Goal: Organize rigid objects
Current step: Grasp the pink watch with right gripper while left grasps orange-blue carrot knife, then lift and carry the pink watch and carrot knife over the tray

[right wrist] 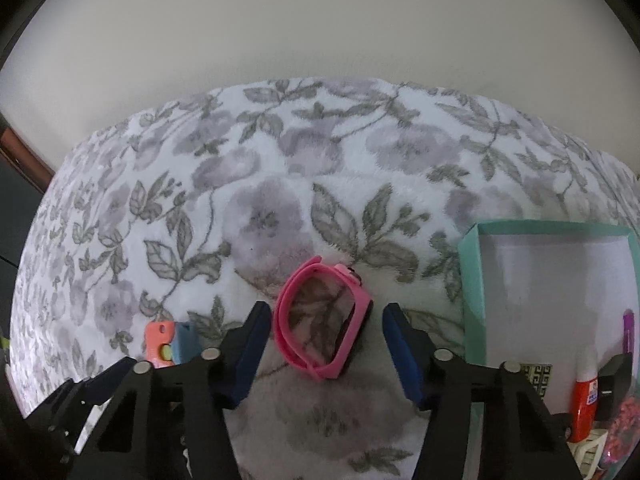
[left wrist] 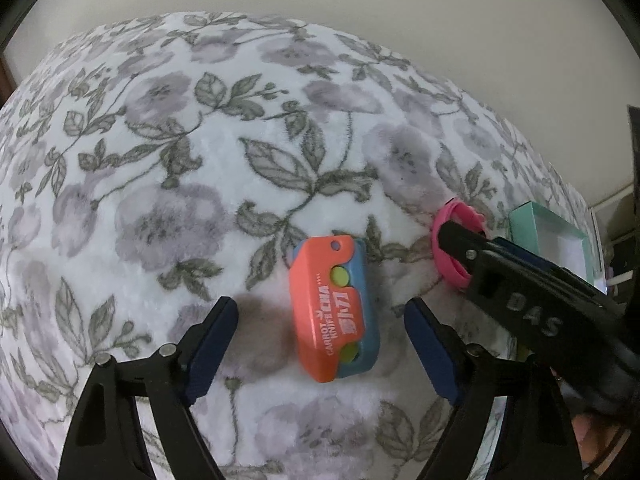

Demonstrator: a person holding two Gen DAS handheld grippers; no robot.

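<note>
The box's (right wrist: 472, 280) near end is cut off by the right tongs' (right wrist: 327, 330) frame and the picture edge. Inside it, only parts show: a red-and-white tube (right wrist: 585, 400), a purple stick (right wrist: 628, 328), a black block (right wrist: 614, 380) and a patterned tile (right wrist: 538, 376); what they are is hard to tell. In the left wrist view the right tongs' arm hides part of the pink band (left wrist: 452, 236) and most of the box.

The orange toy knife (left wrist: 332, 312) lies flat on the flowered blanket (left wrist: 160, 160), its long axis running away from the left camera, the end with the small hole farthest. It sits between the left tongs' (left wrist: 320, 320) blue pads (left wrist: 208, 344), which stand apart, clear of it on both sides.

The pink band lies on the blanket as a closed loop, its long axis slanting from far left to near right in the right wrist view. The right tongs are apart, astride the band; the left pad (right wrist: 252, 344) is just beside it, the other well clear. The box stands just right of them.
</note>
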